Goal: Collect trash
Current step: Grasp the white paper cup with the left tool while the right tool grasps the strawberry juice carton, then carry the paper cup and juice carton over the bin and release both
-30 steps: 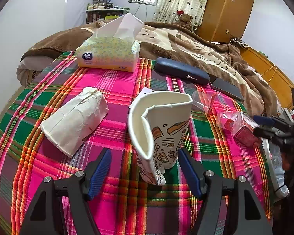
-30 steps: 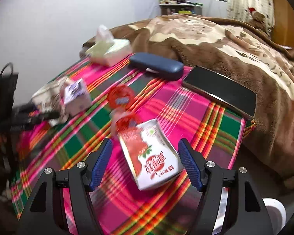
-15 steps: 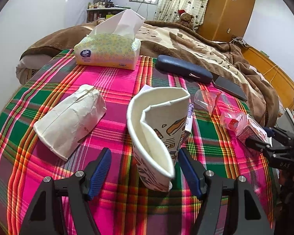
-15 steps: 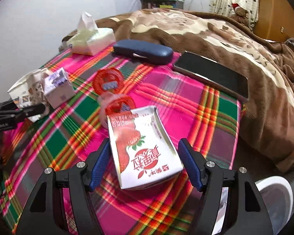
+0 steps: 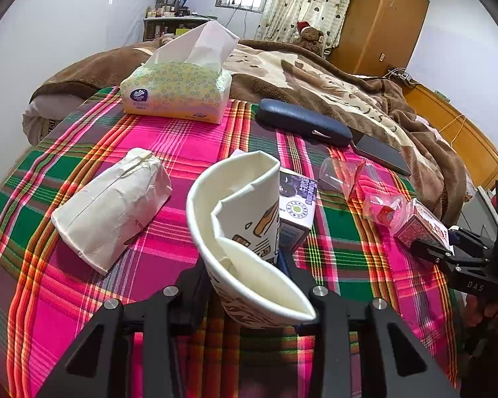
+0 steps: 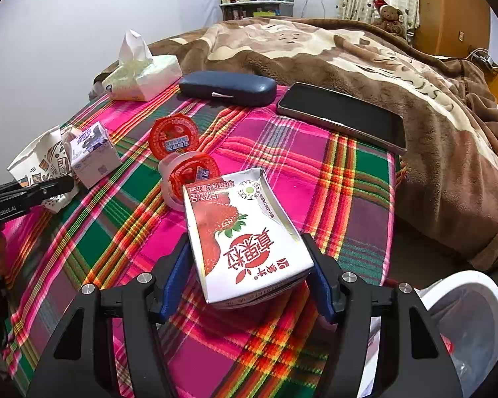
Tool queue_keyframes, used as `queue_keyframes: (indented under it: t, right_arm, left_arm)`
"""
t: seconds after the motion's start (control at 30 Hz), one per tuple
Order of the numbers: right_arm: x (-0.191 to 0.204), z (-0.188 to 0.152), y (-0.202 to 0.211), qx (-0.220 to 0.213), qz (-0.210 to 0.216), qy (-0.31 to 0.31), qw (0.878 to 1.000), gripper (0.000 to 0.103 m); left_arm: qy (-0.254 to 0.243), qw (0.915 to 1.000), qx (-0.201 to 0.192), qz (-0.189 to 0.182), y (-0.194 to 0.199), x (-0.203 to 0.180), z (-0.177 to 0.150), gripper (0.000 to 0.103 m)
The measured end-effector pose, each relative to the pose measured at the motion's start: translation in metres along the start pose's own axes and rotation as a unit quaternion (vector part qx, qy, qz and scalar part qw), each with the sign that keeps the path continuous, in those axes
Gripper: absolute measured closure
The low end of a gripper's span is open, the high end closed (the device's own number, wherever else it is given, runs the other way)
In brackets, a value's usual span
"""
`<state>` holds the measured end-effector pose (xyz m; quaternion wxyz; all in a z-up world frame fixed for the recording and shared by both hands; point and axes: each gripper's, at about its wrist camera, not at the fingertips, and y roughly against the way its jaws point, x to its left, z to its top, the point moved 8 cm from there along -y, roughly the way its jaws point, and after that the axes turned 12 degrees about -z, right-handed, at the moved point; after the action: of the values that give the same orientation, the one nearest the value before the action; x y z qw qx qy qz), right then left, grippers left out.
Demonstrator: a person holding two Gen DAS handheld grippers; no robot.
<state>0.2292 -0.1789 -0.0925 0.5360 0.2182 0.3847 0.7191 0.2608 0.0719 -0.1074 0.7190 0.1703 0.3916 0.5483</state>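
Observation:
My left gripper [image 5: 247,285] is shut on a crushed paper cup [image 5: 245,232] with printed drawings, above the plaid table. A small blue-and-white milk carton [image 5: 297,209] stands just behind the cup. A crumpled white paper bag [image 5: 113,204] lies to the left. My right gripper [image 6: 245,272] is shut on a strawberry milk carton [image 6: 245,232] at the table's right side. Two red-lidded jelly cups [image 6: 174,136] [image 6: 187,179] lie beyond it. The right gripper and its carton also show in the left wrist view [image 5: 425,232].
A tissue pack [image 5: 176,94], a dark blue glasses case [image 5: 303,126] and a black tablet [image 6: 342,116] lie at the table's far side beside a bed with a brown blanket [image 6: 348,46]. A white bin [image 6: 461,318] with a clear liner stands below the table's right edge.
Both grippers closed from open: the left on the paper cup, the right on the strawberry milk carton. Both moved forward around their objects.

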Motion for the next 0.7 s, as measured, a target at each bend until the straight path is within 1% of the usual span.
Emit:
queue_keyframes:
  t: [0.13,0.3,0.43,0.5,0.7]
  right_arm:
    - [-0.004,-0.001,0.002,-0.002,-0.001,-0.011,1.0,0.039]
    - [-0.006,-0.002,0.011,-0.017,-0.008,-0.024,1.0,0.041]
    - [-0.008,-0.005,0.019,-0.022,-0.004,-0.038,0.999,0.041]
    - [-0.009,-0.007,0.025,-0.025,0.002,-0.047,0.999,0.041]
    - [-0.017,-0.014,0.039,-0.03,0.0,-0.075,0.997,0.041]
  left_arm:
    - [-0.003,1.0,-0.002,-0.003,0.004,-0.003,-0.001,0.064]
    - [-0.012,0.9999,-0.005,-0.003,0.01,-0.009,-0.002,0.064]
    - [-0.021,0.9998,-0.005,-0.005,0.016,-0.017,-0.004,0.064]
    - [-0.025,0.9997,-0.006,-0.007,0.021,-0.023,-0.005,0.064]
    - [-0.046,0.9988,-0.011,-0.013,0.035,-0.046,-0.008,0.064]
